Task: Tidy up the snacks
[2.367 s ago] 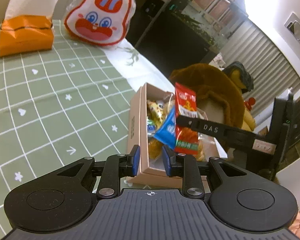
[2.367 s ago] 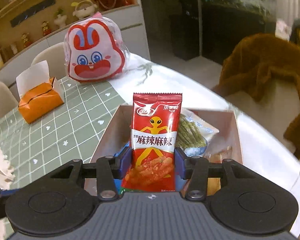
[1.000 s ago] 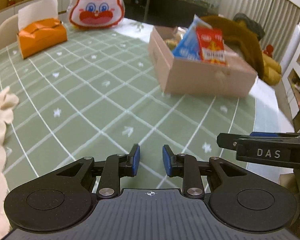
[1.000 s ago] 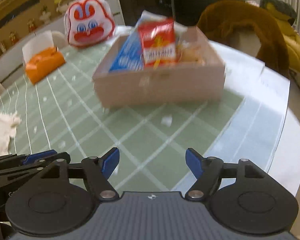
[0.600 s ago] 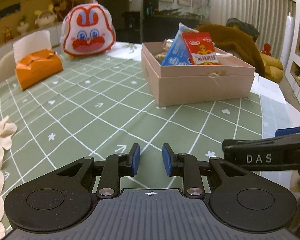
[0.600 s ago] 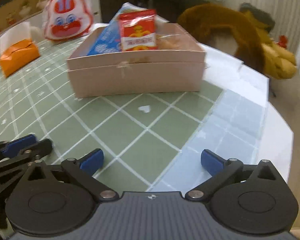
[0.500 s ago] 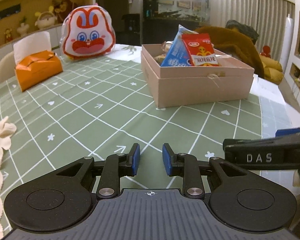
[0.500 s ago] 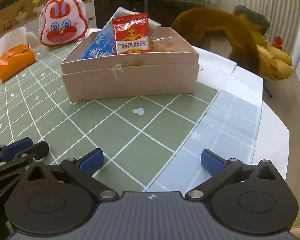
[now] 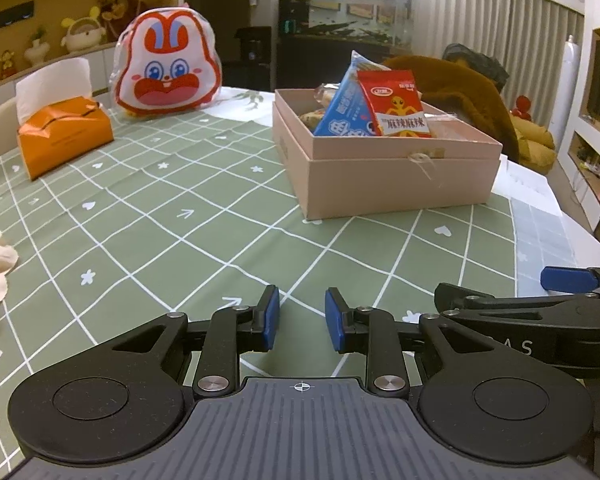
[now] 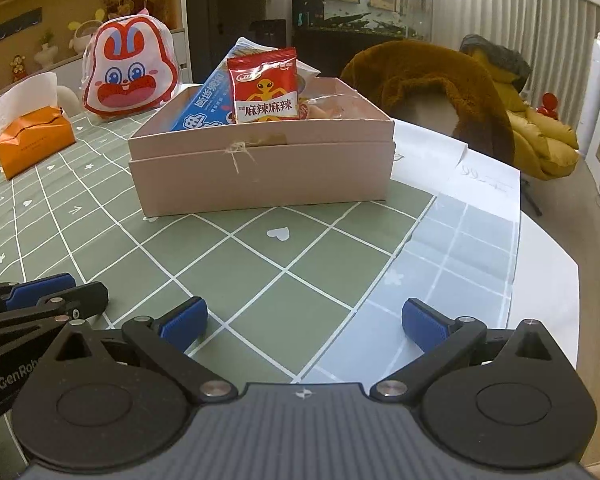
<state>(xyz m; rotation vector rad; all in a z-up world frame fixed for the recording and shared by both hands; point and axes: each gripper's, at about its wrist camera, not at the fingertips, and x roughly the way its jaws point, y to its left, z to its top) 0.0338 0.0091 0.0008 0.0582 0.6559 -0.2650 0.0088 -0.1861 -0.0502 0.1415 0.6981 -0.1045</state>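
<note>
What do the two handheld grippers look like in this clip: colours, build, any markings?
Both look alike: matte black bodies with a ribbed grey front plate bearing a small crosshair mark, two round black discs, silver pivot screws and linkage arms ending in blue pads. The left gripper shows "GenRob..." lettering on its side in the right view; the right gripper shows "AS" in the left view. No cables or sleeves visible.

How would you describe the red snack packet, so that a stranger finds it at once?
On the green checked tablecloth stands an open pink cardboard box. The red snack packet stands upright inside it, rising above the near wall. Unlike the blue packet leaning beside it, it shows a yellow alien figure above a white band of Chinese characters.
</note>
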